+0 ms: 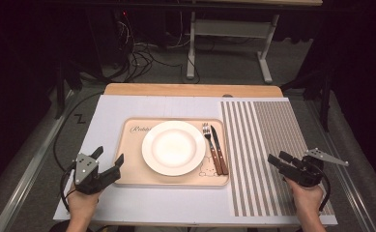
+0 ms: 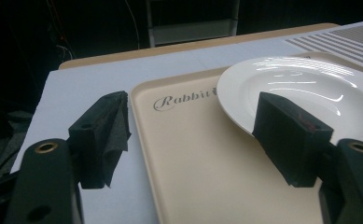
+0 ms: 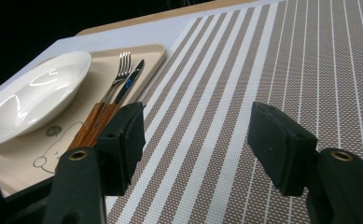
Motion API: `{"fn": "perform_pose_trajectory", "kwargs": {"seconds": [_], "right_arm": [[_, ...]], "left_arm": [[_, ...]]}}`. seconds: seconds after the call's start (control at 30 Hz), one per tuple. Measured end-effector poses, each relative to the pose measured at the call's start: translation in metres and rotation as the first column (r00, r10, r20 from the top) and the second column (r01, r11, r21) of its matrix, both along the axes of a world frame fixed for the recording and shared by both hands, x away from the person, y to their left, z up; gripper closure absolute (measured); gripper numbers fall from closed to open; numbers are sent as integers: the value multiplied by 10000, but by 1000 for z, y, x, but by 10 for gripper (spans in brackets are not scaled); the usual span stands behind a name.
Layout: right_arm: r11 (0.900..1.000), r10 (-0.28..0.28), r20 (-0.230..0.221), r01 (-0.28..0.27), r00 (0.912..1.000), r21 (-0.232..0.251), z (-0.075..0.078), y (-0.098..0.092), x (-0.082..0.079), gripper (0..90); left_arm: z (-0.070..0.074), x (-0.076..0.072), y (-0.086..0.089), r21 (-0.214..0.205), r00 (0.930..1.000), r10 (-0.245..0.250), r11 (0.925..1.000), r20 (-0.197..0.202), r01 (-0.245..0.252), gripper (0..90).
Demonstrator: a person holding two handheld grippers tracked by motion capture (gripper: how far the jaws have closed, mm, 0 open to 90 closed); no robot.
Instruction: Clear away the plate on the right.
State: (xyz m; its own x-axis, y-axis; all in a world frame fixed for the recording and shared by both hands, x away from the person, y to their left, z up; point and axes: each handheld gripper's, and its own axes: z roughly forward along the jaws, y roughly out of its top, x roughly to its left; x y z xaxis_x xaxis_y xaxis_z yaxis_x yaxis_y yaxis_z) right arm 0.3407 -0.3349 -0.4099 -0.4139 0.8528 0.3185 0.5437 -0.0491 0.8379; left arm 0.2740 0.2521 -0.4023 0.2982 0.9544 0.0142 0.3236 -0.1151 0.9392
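Both the left gripper (image 1: 109, 160) and the right gripper (image 1: 278, 157) stand open and hold nothing. The left gripper's far jaw hides part of the plate (image 2: 310, 88) rim, and the tray (image 2: 193, 154) print is cut off by the plate.

Lab: cable tangle (image 1: 137, 53), equipment frames (image 1: 229, 34)
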Motion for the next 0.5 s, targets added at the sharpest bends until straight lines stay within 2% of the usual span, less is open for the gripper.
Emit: {"fn": "perform_pose_trajectory", "kwargs": {"seconds": [0.3,0.5], "right_arm": [[9972,166,631,-120,9979,-735,-1,3,-10,360],[9953,264,940,-175,9952,-951,0,5,-16,348]], "left_arm": [[0,0,0,-8,10000,1,10000,10,-1,273],[0,0,0,-17,10000,3,10000,23,-3,273]]}}
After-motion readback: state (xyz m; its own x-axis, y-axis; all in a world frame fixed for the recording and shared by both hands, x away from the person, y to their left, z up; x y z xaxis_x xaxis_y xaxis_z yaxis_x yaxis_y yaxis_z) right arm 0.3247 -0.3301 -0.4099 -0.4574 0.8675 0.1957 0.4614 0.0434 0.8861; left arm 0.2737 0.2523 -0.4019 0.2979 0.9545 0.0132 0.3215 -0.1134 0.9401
